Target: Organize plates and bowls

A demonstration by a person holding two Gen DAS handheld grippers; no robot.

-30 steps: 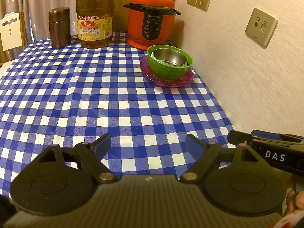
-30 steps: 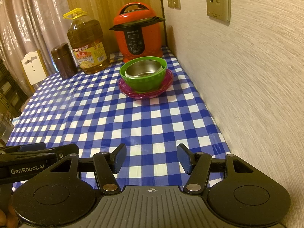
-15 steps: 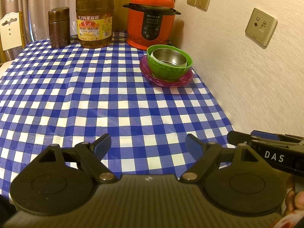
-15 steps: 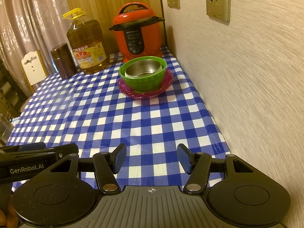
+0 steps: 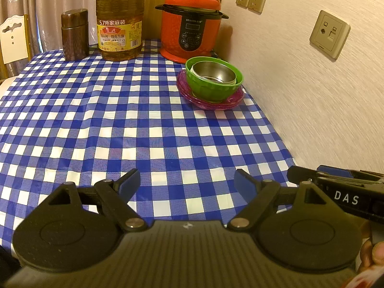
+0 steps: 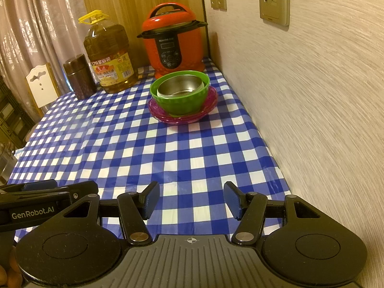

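Where wall (image 5: 312, 110) meets checkered tablecloth (image 5: 120, 124)

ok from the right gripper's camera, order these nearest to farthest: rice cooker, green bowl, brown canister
From the right gripper:
1. Green bowl, straight ahead, on the purple plate.
2. Rice cooker, behind the bowl, in the corner.
3. Brown canister, far left; close to the cooker's range.

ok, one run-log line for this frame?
stack: steel bowl in green bowl on purple plate | left gripper: open, empty | right gripper: open, empty
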